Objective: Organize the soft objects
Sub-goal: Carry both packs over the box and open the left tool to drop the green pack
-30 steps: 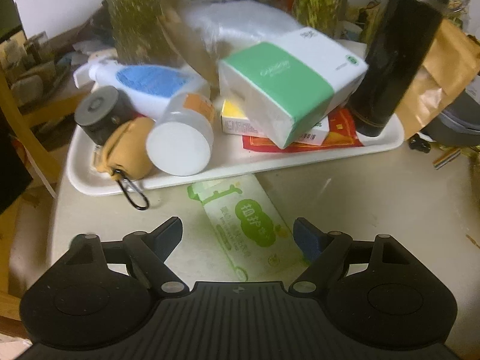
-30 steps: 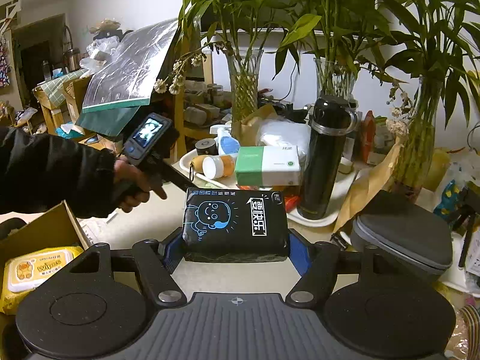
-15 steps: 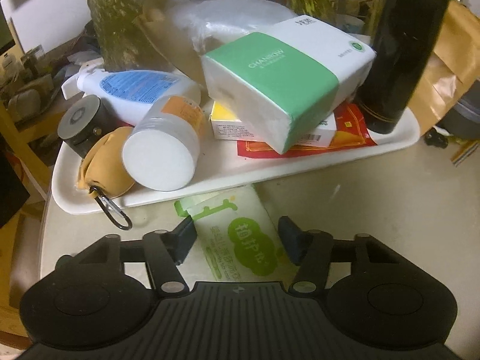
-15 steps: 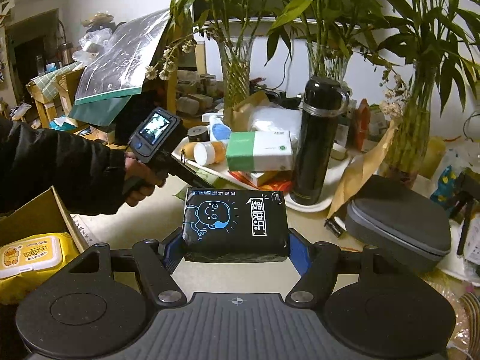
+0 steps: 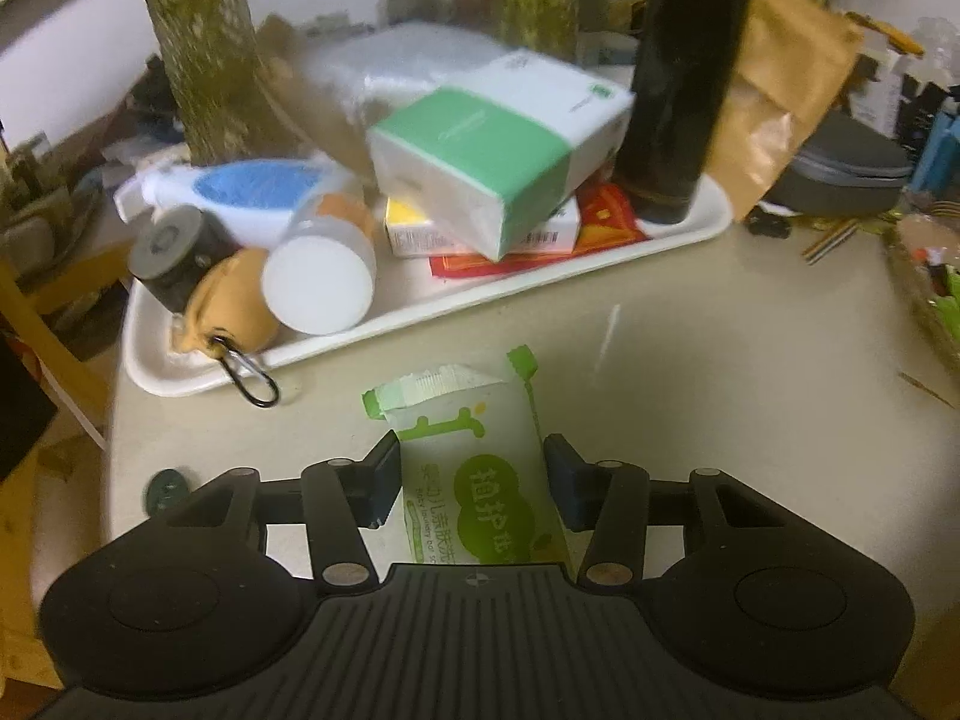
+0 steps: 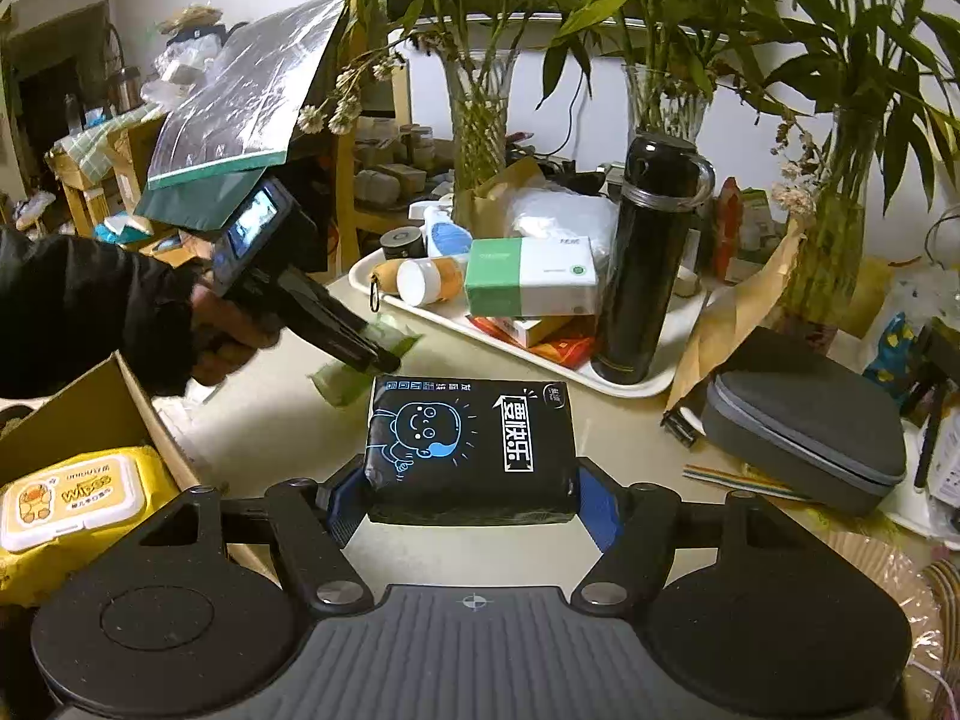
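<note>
Two tools: left (image 5: 471, 489) closing around green-white pouch (image 5: 480, 468), right (image 6: 471, 507) clamping black pack (image 6: 471, 450).

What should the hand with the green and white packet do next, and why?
Probably finish squeezing, then lift. The left gripper is closing, and the green and white packet sits between its fingers, off the white tray. The right gripper already holds the black tissue pack, so once the squeeze is firm the packet can likely go toward the cardboard box.
</note>
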A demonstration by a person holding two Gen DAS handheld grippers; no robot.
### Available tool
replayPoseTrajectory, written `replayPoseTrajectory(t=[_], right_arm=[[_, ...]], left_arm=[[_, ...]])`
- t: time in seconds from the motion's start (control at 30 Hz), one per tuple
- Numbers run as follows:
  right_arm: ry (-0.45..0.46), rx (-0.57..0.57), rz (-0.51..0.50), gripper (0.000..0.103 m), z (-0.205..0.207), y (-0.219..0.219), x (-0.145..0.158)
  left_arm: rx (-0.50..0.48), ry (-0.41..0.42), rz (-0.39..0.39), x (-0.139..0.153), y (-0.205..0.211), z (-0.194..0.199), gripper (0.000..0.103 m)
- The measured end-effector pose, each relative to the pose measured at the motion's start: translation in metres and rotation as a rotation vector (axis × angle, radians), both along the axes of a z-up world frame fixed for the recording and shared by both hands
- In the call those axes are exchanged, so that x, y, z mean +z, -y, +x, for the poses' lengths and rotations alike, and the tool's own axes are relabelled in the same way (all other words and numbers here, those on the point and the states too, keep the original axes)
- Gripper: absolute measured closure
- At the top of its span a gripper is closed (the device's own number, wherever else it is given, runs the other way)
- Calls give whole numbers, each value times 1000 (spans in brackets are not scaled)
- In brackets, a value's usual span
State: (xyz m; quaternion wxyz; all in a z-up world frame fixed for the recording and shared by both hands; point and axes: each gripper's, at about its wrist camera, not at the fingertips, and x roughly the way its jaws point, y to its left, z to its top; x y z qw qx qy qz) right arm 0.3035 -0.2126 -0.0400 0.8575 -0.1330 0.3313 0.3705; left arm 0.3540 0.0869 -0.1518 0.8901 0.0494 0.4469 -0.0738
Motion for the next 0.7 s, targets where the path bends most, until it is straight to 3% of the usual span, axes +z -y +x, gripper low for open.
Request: replayPoseTrajectory(t=[0.33,0.7], right_arm=[[0,1,-23,30,-17,-6,8],[3,-34,-138,30,-32,-11,27]], left_arm=[[-3,57,32,42,-1,-36,55],[1,115,76,88,1,-74,55]])
